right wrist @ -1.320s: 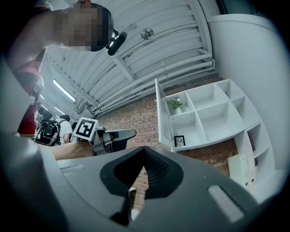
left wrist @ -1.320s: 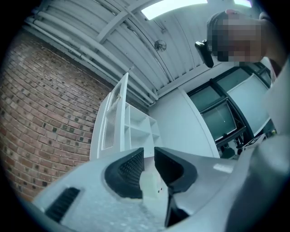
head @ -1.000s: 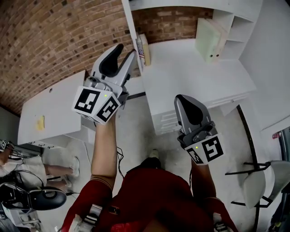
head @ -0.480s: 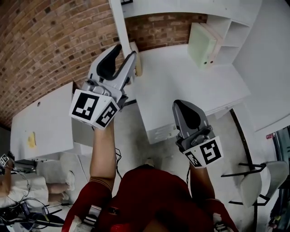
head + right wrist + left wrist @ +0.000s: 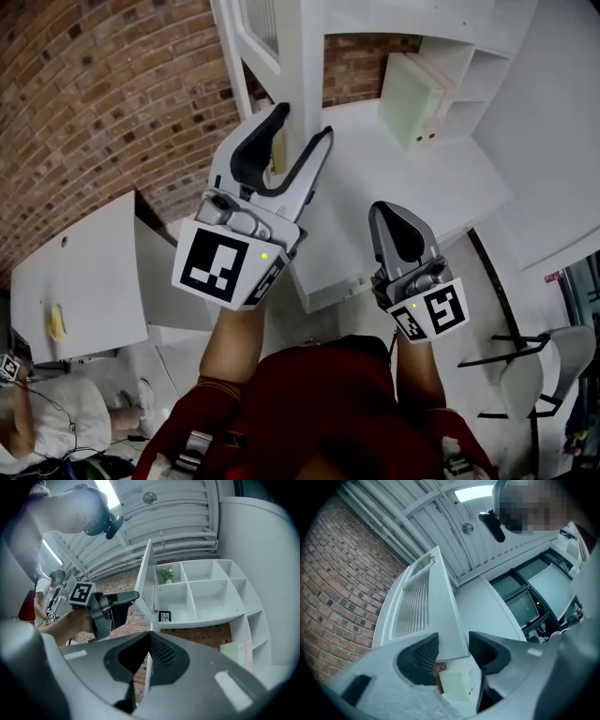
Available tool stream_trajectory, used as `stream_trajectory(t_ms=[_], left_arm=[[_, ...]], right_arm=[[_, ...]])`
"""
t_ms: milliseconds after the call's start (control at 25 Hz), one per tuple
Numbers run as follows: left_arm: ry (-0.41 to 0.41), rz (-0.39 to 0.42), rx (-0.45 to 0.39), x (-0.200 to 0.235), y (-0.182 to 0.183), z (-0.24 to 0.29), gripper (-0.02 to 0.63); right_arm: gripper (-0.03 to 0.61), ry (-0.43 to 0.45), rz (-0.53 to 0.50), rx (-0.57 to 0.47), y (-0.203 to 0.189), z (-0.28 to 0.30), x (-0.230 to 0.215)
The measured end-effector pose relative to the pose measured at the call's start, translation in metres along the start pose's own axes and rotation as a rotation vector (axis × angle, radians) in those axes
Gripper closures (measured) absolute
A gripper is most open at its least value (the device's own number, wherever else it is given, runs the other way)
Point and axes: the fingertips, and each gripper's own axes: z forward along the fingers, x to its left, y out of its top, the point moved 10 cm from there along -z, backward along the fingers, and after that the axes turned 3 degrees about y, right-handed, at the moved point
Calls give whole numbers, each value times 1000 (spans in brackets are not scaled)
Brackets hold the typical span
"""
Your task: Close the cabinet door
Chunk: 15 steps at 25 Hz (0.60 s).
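Observation:
The white cabinet door (image 5: pixel 302 56), with a ribbed pane, stands swung out from the wall cabinet (image 5: pixel 201 592). My left gripper (image 5: pixel 302 127) straddles the door's lower corner (image 5: pixel 440 620). Its jaws have just been opening. One dark pad (image 5: pixel 423 652) sits on each side of the panel, and I see no squeeze on it. My right gripper (image 5: pixel 394 214) hangs lower, over the desk, apart from the door. Its tips meet (image 5: pixel 149 637) with nothing between them. The right gripper view shows the door (image 5: pixel 146 581) edge-on and the left gripper (image 5: pixel 110 604) at it.
Below the cabinet a white desk (image 5: pixel 412 178) carries a pale green binder (image 5: pixel 412 89). A small plant (image 5: pixel 166 575) and a framed picture (image 5: pixel 164 616) sit in the shelves. Brick wall (image 5: pixel 112 103) lies left, a white table (image 5: pixel 84 272) lower left, a chair (image 5: pixel 553 366) right.
My left gripper's jaws stand wider apart than before, with the door's edge between them. The left gripper has shifted right. The right gripper has moved a little.

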Motion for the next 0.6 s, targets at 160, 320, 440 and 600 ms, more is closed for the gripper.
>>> stream_trajectory(t_ms=[160, 320, 440, 600], left_arm=[[-37, 2, -9, -5, -4, 13, 413], [-43, -1, -15, -10, -7, 28, 414], [-36, -3, -15, -15, -11, 37, 419], [-12, 13, -11, -25, -19, 55, 422]], right_arm=[[565, -38, -9, 0, -1, 5, -11], [565, -54, -5, -3, -3, 6, -23], [566, -45, -2, -2, -6, 7, -35], [566, -31, 5, -8, -8, 2, -63]])
